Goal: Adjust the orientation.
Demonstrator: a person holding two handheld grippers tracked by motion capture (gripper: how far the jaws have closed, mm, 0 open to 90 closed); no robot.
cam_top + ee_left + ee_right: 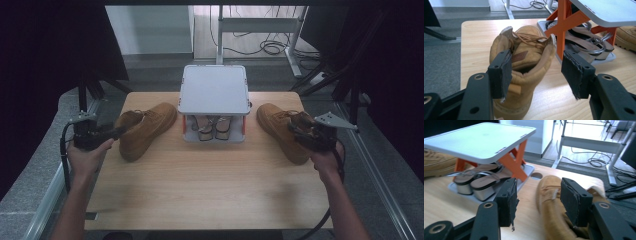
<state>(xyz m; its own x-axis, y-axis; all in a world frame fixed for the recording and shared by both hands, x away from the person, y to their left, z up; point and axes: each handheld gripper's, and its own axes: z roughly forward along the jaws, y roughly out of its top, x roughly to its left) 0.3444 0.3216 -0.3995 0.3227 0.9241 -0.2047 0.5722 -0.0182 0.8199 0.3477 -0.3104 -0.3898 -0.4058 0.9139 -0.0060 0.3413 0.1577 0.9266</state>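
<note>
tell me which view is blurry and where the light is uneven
Right gripper view: the boot between its jaws is smeared by motion blur. Left gripper view: the boot is sharp. High view: dark at the side edges, the table evenly lit.

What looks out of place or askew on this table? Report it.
The two tan boots sit apart and splayed: the left boot and the right boot lie on opposite sides of the shoe rack, toes angled towards it. The rack's top shelf is bare, while the sandals stand paired below. Nothing looks spilled or damaged.
</note>
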